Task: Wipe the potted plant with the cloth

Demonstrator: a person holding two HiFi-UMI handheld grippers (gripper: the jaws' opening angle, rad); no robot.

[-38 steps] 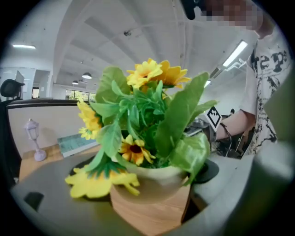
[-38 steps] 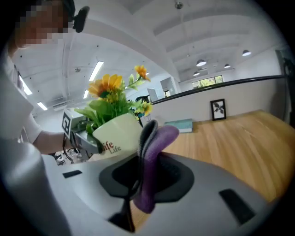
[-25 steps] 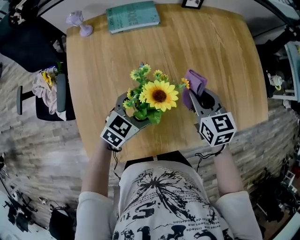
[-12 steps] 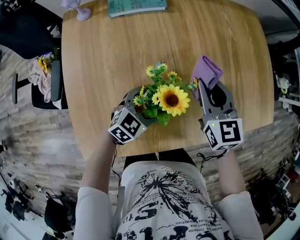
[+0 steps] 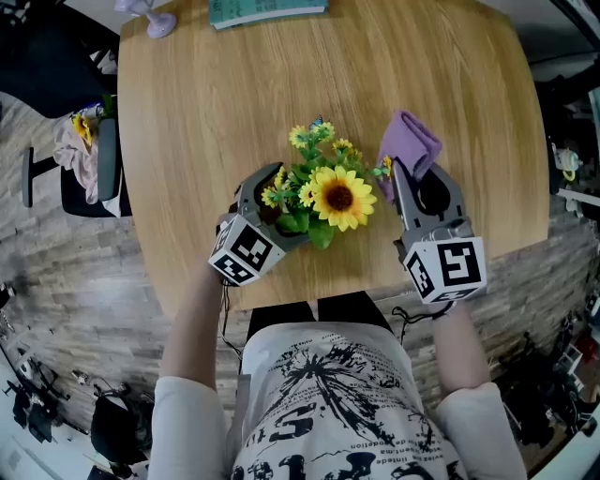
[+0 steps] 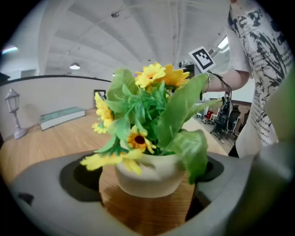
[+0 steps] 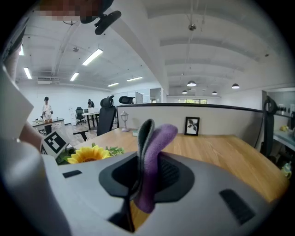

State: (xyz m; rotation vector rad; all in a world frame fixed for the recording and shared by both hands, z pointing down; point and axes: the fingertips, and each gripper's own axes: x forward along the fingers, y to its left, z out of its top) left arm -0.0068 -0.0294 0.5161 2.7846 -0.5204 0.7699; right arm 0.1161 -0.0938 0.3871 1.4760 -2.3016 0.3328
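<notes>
The potted plant (image 5: 339, 199), a sunflower and small yellow blooms in a cream pot (image 6: 147, 177), stands on the wooden table (image 5: 234, 94) near its front edge. My left gripper (image 5: 279, 208) reaches around the pot from the left. Its jaws are opening, with the pot between them, and bare wood shows beside the pot on both sides. The leaves hide most of the pot in the head view. Just right of the flowers, my right gripper (image 5: 405, 178) is shut on a folded purple cloth (image 7: 154, 152), which sticks up out of the jaws (image 5: 411, 148).
A teal book (image 5: 267, 9) and a small lamp figurine (image 5: 150, 14) lie at the table's far edge, and a framed picture (image 7: 191, 125) stands there too. A chair with clothes (image 5: 89, 164) is left of the table. The person's torso is close to the front edge.
The left gripper sank a little with the plant, and its jaws have spread away from the pot. The right gripper with the cloth has barely moved.
</notes>
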